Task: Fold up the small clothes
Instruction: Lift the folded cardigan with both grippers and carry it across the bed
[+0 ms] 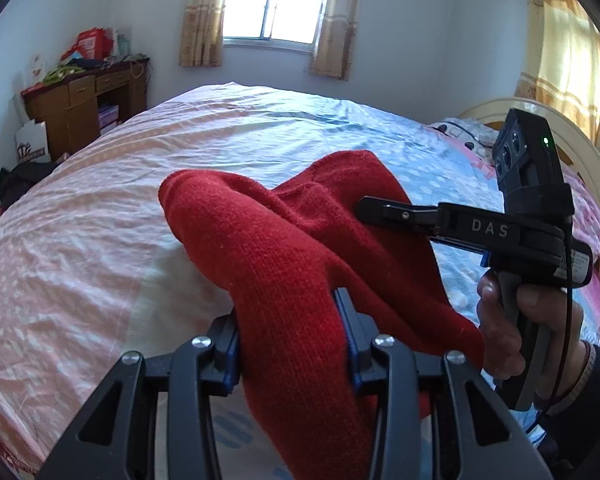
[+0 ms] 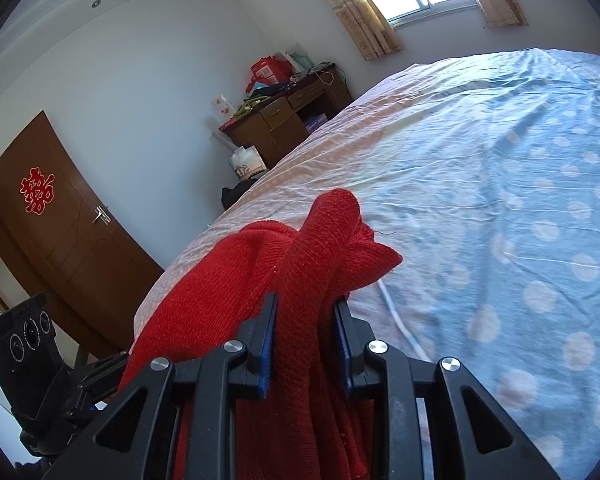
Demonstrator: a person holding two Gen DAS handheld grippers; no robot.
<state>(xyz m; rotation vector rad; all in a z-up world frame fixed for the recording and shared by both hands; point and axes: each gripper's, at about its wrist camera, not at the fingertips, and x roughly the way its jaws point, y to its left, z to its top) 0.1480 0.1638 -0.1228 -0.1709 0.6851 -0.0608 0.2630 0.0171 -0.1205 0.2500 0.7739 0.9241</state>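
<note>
Both left tongs (image 1: 290,334) and right tongs (image 2: 306,338) clamp the red knit garment (image 1: 300,248) above the bed (image 1: 100,200), desk (image 1: 86,100) beyond.

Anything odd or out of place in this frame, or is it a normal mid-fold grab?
Nothing looks damaged or spilled. The red knit garment is bunched and twisted rather than flat, pinched by both the left gripper and the right gripper above the bed. A loose thread shows at one edge in the right wrist view.
</note>
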